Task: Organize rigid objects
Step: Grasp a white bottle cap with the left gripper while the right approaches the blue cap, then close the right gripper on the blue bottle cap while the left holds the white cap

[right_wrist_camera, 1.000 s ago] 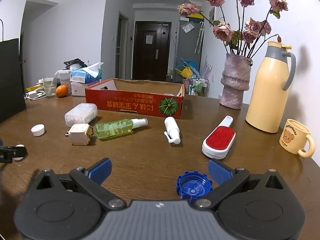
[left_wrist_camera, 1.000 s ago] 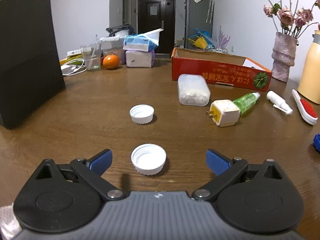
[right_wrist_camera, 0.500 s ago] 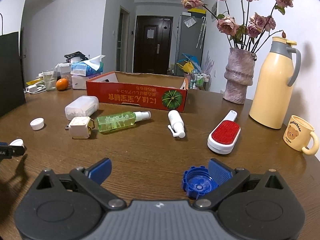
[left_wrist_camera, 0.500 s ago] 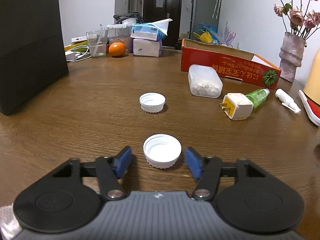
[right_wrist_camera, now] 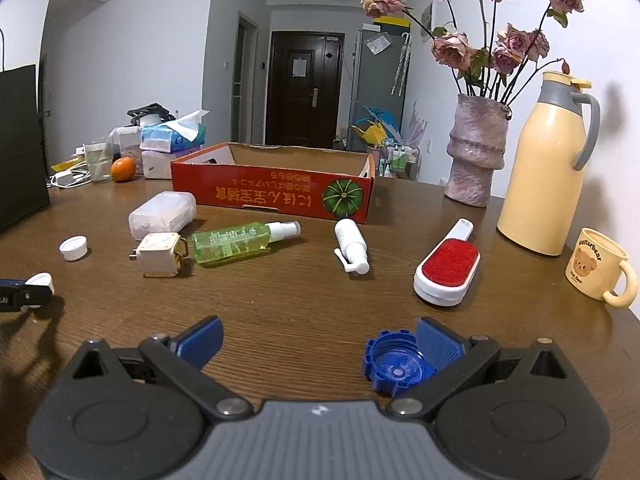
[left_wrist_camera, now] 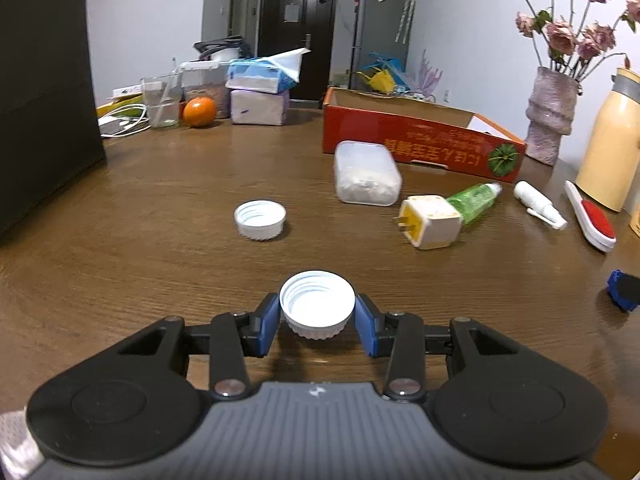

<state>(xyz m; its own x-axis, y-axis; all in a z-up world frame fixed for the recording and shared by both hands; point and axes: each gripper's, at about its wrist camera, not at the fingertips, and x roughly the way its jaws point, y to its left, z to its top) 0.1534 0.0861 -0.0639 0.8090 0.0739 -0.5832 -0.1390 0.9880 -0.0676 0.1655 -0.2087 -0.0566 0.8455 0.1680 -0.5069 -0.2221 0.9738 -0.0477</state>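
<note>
The left gripper (left_wrist_camera: 317, 320) has its two blue pads pressed against the sides of a white bottle cap (left_wrist_camera: 317, 305), which sits open side up between them. From where I stand the cap looks raised a little off the wooden table (left_wrist_camera: 160, 216), though I cannot say for sure that it has left the surface. A second white cap (left_wrist_camera: 260, 219) lies open side up on the table further ahead and slightly to the left.

The right gripper (right_wrist_camera: 318, 344) has its jaws spread wide and holds nothing. A blue ridged cap (right_wrist_camera: 396, 364) rests on the table just inside its right finger (right_wrist_camera: 438, 344), touching or very nearly touching the pad (the angle makes it hard to separate them), while the left finger stands well apart from it.

Beyond both grippers the rest of the clutter is laid out in front of a red cardboard box (right_wrist_camera: 272, 196): a frosted plastic container (right_wrist_camera: 162, 216), a cream plug adapter (right_wrist_camera: 160, 254) just beside a green spray bottle (right_wrist_camera: 240, 240) lying on its side, a small white nozzle bottle (right_wrist_camera: 352, 250), and a red-faced lint brush (right_wrist_camera: 448, 266). Toward the right edge stand a yellow thermos jug (right_wrist_camera: 548, 168), a bear mug (right_wrist_camera: 598, 266) and a vase (right_wrist_camera: 476, 152) of dried roses.
</note>
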